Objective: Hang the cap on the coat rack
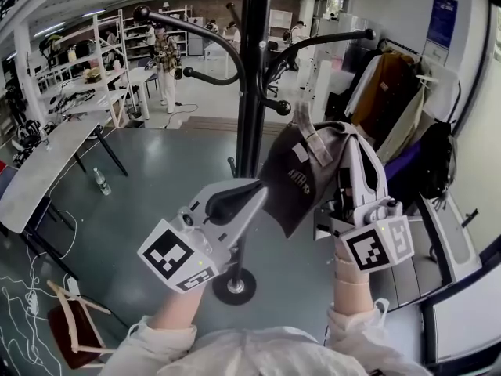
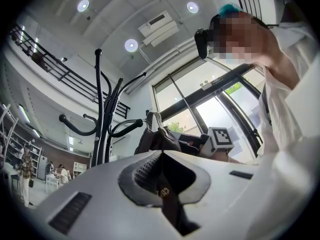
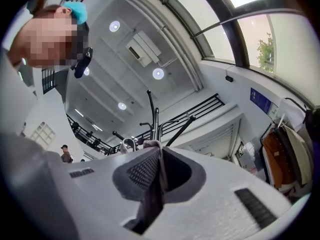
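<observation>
Currently: cap (image 1: pixel 301 175), just right of the rack (image 1: pixel 252 92) pole, pinched by left gripper (image 1: pixel 254 192) and right gripper (image 1: pixel 347 141), jaws narrow on its fabric. Likely risks: fabric slips from either pinch; strap misses the hook (image 1: pixel 280 106), cap drops.

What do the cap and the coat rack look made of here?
The cap: soft woven cloth, matte brown-grey, probably cotton; it folds and sags, with a stitched strap. The coat rack: likely coated metal tubing, glossy black; its upright shows highlights and its thin curved arms end in round knobs.
</observation>
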`<act>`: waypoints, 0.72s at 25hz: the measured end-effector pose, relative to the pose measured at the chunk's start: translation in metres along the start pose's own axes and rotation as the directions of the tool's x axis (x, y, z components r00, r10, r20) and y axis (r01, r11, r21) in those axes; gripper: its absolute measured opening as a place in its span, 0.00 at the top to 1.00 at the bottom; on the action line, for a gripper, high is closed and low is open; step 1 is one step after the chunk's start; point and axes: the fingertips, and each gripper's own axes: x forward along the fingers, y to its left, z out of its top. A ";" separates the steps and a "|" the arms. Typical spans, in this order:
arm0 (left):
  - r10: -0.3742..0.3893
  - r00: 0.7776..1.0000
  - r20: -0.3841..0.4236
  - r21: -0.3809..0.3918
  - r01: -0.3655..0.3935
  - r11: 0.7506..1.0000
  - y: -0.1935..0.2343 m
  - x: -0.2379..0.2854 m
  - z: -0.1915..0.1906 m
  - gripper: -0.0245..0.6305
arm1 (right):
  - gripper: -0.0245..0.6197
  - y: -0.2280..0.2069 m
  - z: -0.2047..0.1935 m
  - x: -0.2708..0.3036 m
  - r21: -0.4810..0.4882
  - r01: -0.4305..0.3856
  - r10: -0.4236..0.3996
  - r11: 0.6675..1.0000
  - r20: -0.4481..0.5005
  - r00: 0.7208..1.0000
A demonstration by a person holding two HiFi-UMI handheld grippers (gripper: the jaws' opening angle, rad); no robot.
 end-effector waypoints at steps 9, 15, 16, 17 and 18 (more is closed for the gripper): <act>0.000 1.000 -0.004 -0.020 -0.001 1.000 0.008 0.008 -0.007 0.94 | 0.94 -0.011 -0.004 0.007 0.003 0.035 -0.035 0.999 -0.003 0.999; 0.007 1.000 0.006 -0.019 -0.007 1.000 0.013 0.006 -0.003 0.94 | 0.94 -0.004 -0.007 0.016 -0.028 0.026 -0.027 0.999 -0.003 1.000; 0.007 1.000 0.006 -0.017 -0.007 1.000 0.013 0.006 -0.003 0.94 | 0.94 -0.003 -0.008 0.017 -0.034 0.025 -0.026 0.999 -0.004 1.000; 0.007 1.000 0.005 -0.016 -0.007 1.000 0.013 0.006 -0.004 0.94 | 0.94 -0.002 -0.010 0.017 -0.038 0.024 -0.024 0.999 -0.006 1.000; 0.006 1.000 0.002 -0.015 -0.006 1.000 0.012 0.006 -0.005 0.94 | 0.94 0.000 -0.011 0.018 -0.041 0.023 -0.023 0.999 -0.008 1.000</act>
